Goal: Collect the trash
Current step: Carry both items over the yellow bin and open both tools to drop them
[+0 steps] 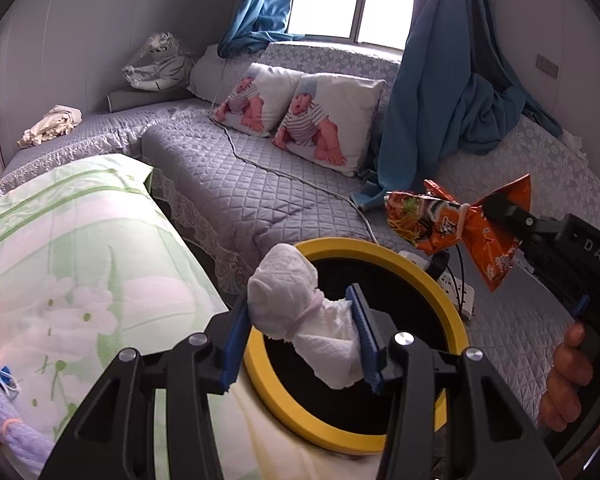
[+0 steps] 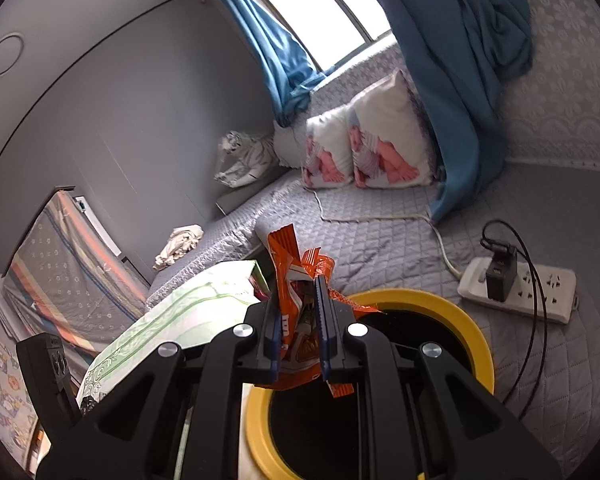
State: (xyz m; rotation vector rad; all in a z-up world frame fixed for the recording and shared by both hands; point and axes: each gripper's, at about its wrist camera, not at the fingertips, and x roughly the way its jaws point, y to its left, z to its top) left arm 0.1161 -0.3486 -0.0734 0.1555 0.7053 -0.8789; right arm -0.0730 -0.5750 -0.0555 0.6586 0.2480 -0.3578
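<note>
My left gripper (image 1: 300, 336) is shut on a crumpled white tissue wad (image 1: 296, 304) bound with an elastic, held over the black opening of a yellow-rimmed bin (image 1: 416, 264). My right gripper (image 2: 300, 332) is shut on an orange snack wrapper (image 2: 296, 276), held above the same bin's near rim (image 2: 472, 332). In the left wrist view the right gripper (image 1: 496, 208) holds the wrapper (image 1: 444, 224) up to the right of the bin, above its far edge.
A green floral pillow (image 1: 72, 264) lies left of the bin. A white power strip (image 2: 540, 284) with a black charger and cables lies on the grey quilted bed (image 1: 228, 184). Two baby-print cushions (image 1: 300, 116), blue curtains (image 1: 440, 92) and a tiger toy (image 1: 164, 64) sit farther back.
</note>
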